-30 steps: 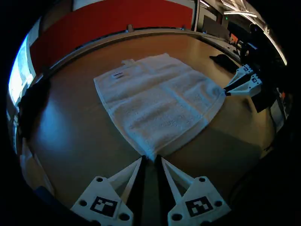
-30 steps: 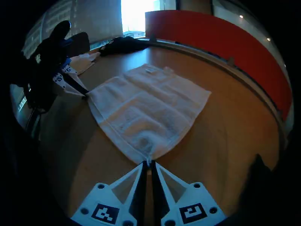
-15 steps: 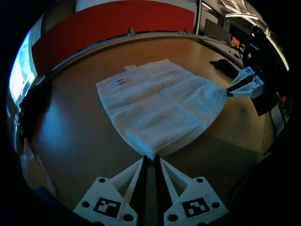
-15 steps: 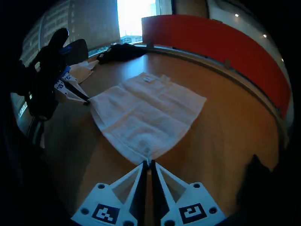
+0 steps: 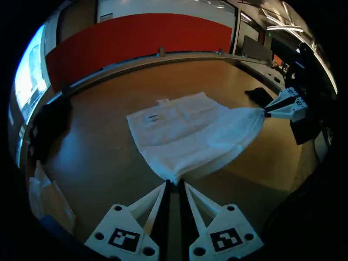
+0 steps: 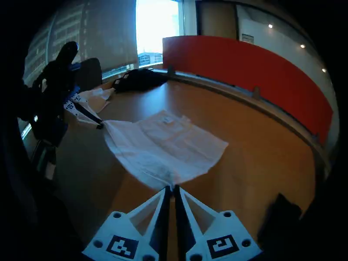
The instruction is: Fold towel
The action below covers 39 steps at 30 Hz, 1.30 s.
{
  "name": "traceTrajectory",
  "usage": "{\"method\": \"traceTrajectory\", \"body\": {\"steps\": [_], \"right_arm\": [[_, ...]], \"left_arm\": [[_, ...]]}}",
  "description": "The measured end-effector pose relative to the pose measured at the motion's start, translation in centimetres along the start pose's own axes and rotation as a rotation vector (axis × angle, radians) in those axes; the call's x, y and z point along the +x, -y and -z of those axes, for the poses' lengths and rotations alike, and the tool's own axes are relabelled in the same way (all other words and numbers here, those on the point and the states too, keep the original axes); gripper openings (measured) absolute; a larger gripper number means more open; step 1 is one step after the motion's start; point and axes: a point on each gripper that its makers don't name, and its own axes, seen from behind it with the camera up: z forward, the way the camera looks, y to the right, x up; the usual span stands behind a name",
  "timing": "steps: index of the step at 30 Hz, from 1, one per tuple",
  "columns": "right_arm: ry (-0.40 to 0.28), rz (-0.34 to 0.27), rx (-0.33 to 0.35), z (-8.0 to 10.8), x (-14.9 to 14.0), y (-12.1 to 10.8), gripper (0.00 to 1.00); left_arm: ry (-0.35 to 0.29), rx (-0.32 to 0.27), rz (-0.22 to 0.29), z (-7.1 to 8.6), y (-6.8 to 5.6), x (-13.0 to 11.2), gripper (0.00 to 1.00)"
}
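Note:
A white towel [image 5: 191, 130] lies on the brown table [image 5: 100, 143] with its near edge raised off the surface. My left gripper [image 5: 174, 182] is shut on one near corner; it also shows at the left of the right gripper view, as the left gripper [image 6: 101, 126]. My right gripper [image 6: 171, 186] is shut on the other near corner, and in the left gripper view the right gripper [image 5: 263, 114] holds that corner up at the right. The towel [image 6: 165, 145] hangs stretched between the two corners, while its far half with a small label stays on the table.
A red partition [image 5: 139, 39] runs along the table's far edge. A dark bag [image 6: 139, 78] and a light cloth [image 6: 98, 96] lie near the window side. A small dark item [image 5: 259, 93] sits on the table beyond the right gripper.
Both grippers have risen with their towel corners. The near edge has lifted off the table, and the towel looks smaller and farther below.

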Motion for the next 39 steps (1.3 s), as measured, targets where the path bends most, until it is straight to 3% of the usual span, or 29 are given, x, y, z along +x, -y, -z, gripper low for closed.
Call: {"method": "traceTrajectory", "body": {"steps": [11,23,32,39], "right_arm": [[-0.062,-0.011,-0.029,3.0,3.4,-0.3,0.08],[-0.074,-0.011,-0.033,5.1,4.6,0.0,0.08],[-0.064,-0.004,-0.031,5.6,4.5,0.2,0.08],[-0.053,0.000,-0.026,5.2,4.3,0.2,0.08]], "left_arm": [[-0.020,-0.011,0.040,2.9,-1.0,2.2,0.13],[-0.007,-0.038,0.047,5.0,-2.2,2.6,0.13],[-0.003,-0.049,0.066,5.7,-2.7,2.2,0.13],[0.005,-0.050,0.075,5.0,-2.7,2.1,0.13]]}}
